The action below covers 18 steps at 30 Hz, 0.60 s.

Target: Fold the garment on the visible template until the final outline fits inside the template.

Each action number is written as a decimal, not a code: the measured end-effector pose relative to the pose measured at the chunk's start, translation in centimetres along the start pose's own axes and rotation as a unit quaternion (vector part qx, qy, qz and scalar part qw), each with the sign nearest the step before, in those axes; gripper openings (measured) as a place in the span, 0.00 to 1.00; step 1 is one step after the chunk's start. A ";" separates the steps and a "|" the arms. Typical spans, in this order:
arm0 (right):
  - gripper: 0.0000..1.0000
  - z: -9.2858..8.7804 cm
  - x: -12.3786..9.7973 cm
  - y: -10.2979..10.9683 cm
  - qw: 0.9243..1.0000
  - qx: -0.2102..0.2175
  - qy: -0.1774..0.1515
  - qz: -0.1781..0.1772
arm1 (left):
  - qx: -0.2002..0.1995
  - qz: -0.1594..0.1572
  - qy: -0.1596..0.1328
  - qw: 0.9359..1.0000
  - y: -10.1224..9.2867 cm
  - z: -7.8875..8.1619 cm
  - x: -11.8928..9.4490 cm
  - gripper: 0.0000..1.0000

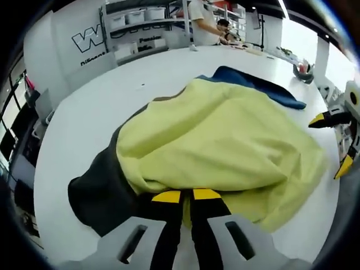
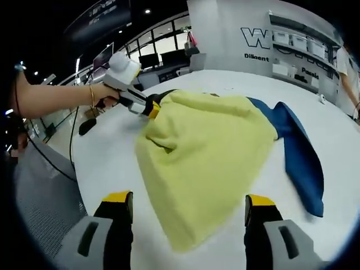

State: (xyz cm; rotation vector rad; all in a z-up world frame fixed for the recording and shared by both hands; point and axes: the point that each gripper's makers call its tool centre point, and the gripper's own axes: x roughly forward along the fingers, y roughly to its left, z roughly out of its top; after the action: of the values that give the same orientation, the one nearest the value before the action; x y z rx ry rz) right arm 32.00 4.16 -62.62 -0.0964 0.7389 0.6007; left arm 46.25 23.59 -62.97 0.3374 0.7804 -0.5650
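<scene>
Two jaws of the left gripper (image 1: 187, 196) were clamped on the yellow garment (image 1: 219, 146) lying on the white table (image 1: 101, 112). From the right gripper view, the right gripper (image 2: 188, 205) stood spread, grasping nothing, above the garment's near edge.

Left gripper view: very close at the garment's (image 1: 225, 140) edge, facing across the table (image 1: 101, 124) toward shelving (image 1: 140, 28). Right gripper view: from opposite side, slightly farther back. Both share garment and table.
</scene>
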 end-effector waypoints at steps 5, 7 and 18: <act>0.55 -0.8 0.1 -0.6 1.000 -0.012 0.025 -0.011 | 0.024 0.003 0.012 1.000 -0.3 -0.5 -0.6 0.03; 0.48 -0.8 0.0 -1.0 0.999 -0.012 0.026 -0.017 | 0.024 0.005 0.013 1.000 -0.3 -0.6 -0.9 0.03; 0.00 -1.5 -0.5 -2.6 0.996 -0.059 0.051 -0.045 | -0.031 0.025 0.007 0.999 0.3 -2.1 -4.0 0.03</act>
State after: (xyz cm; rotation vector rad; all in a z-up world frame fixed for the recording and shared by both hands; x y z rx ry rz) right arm 32.23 1.32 -63.69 -0.2707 0.7930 0.5563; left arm 42.93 26.26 -61.39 0.3039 0.7992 -0.4917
